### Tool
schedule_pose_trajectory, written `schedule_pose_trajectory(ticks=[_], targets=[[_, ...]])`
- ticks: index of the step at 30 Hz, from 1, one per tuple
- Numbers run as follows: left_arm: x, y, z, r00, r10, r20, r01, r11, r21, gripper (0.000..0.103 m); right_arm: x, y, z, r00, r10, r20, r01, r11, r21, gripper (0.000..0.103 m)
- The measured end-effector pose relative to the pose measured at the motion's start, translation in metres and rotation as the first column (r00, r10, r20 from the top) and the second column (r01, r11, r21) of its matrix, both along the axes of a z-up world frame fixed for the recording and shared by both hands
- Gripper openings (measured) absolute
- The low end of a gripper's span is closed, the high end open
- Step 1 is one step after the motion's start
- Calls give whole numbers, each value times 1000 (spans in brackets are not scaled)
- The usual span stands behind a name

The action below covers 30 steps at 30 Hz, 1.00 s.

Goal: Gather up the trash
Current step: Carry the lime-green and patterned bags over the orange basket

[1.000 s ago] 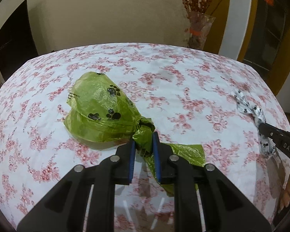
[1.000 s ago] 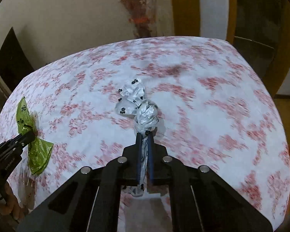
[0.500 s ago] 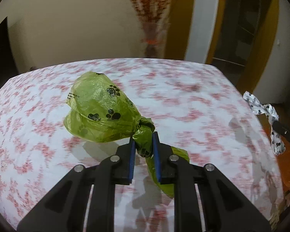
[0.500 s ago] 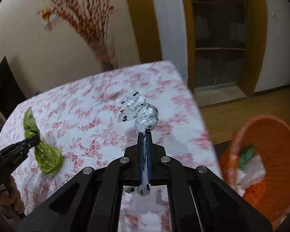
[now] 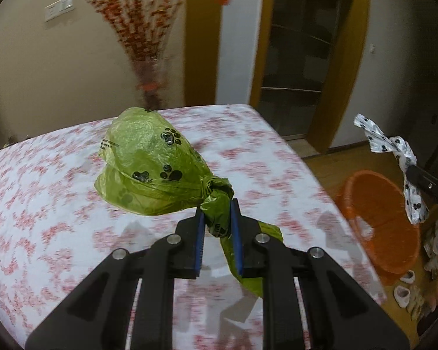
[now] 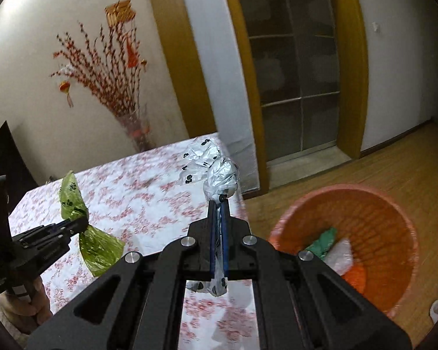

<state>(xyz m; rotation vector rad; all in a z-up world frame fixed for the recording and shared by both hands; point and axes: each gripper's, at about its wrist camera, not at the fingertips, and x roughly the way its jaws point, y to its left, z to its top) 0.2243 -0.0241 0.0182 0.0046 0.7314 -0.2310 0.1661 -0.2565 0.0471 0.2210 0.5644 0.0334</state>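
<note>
My left gripper (image 5: 217, 207) is shut on the knot of a green paw-print bag (image 5: 149, 172) and holds it in the air above the floral table (image 5: 43, 218). It also shows in the right wrist view (image 6: 86, 224) with the green bag (image 6: 71, 198). My right gripper (image 6: 218, 202) is shut on the knot of a white paw-print bag (image 6: 216, 169), held over the table's right edge. That white bag (image 5: 394, 151) shows at the right of the left wrist view. An orange trash basket (image 6: 388, 213) stands on the floor to the right and holds some trash.
A glass vase of red branches (image 6: 134, 128) stands at the table's far side against the wall. A glass door (image 6: 295, 73) with a yellow frame is behind. Wooden floor (image 6: 394, 160) lies around the basket (image 5: 362, 192). Slippers (image 5: 403, 291) lie beside it.
Both grippers have lifted their bags off the table and swung right. The table's right edge and the orange basket have come into view in both views.
</note>
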Motion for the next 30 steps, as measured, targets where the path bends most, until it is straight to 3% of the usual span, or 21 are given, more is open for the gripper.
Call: schedule_pose_trajectory(ticks=[13, 30], targets=[[-18, -84, 15, 982, -188, 26, 188, 982, -29, 17, -42, -56, 8, 985, -154, 79, 156, 988, -18, 4], [-27, -185, 7, 911, -412, 17, 412, 909, -67, 17, -73, -115, -10, 928, -355, 113, 357, 934, -2, 4]])
